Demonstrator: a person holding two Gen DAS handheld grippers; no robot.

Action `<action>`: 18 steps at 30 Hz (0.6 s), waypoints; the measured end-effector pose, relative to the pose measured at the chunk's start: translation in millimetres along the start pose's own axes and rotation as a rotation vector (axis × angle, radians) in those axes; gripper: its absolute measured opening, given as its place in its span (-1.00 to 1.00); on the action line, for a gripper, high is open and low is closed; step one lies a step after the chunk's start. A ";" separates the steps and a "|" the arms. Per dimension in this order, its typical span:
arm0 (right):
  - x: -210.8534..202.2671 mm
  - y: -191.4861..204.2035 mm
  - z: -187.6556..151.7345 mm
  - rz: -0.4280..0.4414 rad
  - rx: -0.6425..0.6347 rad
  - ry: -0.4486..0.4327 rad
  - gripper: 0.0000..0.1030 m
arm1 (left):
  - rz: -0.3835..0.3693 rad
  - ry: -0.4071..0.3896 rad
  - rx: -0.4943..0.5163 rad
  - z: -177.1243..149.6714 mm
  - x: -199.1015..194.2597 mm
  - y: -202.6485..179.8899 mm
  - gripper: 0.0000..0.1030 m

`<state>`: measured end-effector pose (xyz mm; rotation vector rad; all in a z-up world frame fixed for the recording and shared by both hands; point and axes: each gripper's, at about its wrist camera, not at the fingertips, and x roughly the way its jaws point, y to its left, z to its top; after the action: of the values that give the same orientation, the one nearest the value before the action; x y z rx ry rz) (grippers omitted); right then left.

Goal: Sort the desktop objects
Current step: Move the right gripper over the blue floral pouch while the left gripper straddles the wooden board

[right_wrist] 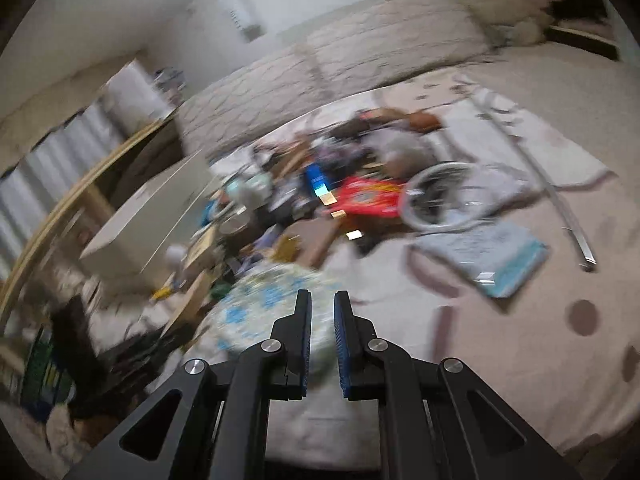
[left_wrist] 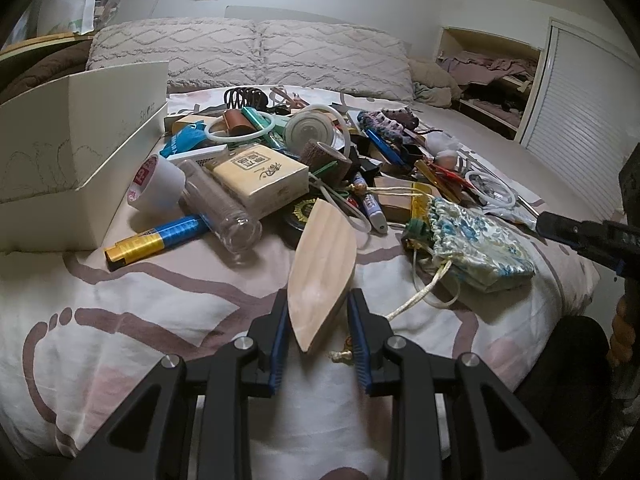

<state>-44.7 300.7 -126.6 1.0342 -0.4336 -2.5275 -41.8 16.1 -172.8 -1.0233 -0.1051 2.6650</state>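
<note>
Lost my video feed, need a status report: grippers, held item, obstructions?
Left gripper shut on wooden boat-shaped piece. Right gripper shut, empty, over floral pouch. Cluttered pile ahead, white box on its left.

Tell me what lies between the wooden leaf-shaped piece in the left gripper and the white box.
The left gripper holds the wooden piece. Toward the white box lie a blue-and-gold lighter, clear tube and tape roll.

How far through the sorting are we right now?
Early, by the look of it. Nothing visibly sorted: the white box shows no contents from here. In hand: the left tool grips the wooden boat-shaped piece; the right tool is shut, empty. Left: the whole pile, floral pouch included.
</note>
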 end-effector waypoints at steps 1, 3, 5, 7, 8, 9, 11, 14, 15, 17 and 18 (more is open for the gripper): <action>3.2 6.5 0.0 0.004 -0.024 0.014 -0.76 | 0.000 0.000 0.001 0.1 0.0 0.1 -0.45; 12.2 20.4 0.1 0.000 -0.088 0.056 -0.76 | 0.000 0.001 0.001 0.3 0.5 0.4 -0.45; 20.2 25.9 -1.0 -0.025 -0.125 0.090 -0.76 | -0.001 0.001 0.000 0.2 0.5 0.3 -0.45; 29.2 28.7 -5.1 -0.071 -0.147 0.124 -0.76 | 0.000 0.000 0.001 0.3 0.6 0.0 -0.45; 31.6 28.8 -7.6 -0.081 -0.150 0.135 -0.76 | -0.001 0.000 0.001 0.5 1.2 -0.2 -0.45; 35.3 27.8 -11.7 -0.078 -0.142 0.155 -0.76 | 0.000 0.001 0.002 0.6 1.0 -0.2 -0.45; 38.8 25.5 -17.9 -0.041 -0.108 0.187 -0.76 | -0.002 0.003 0.004 0.8 1.5 -0.2 -0.45; 38.2 31.5 -23.9 0.009 -0.103 0.207 -0.76 | -0.006 0.003 0.008 -0.1 0.5 -0.7 -0.45; 36.4 33.8 -24.0 0.021 -0.102 0.208 -0.76 | -0.007 0.002 0.007 -0.5 -0.2 -0.9 -0.45; 33.9 36.5 -21.7 0.028 -0.098 0.200 -0.76 | -0.011 0.001 0.004 -0.8 -0.9 -0.5 -0.45; 31.6 36.2 -19.7 0.014 -0.098 0.189 -0.76 | -0.012 0.001 0.003 -1.0 -1.2 -0.4 -0.45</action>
<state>-43.3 251.8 -144.1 1.2135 -0.2600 -2.3844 -40.2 16.1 -172.7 -1.0202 -0.1069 2.6529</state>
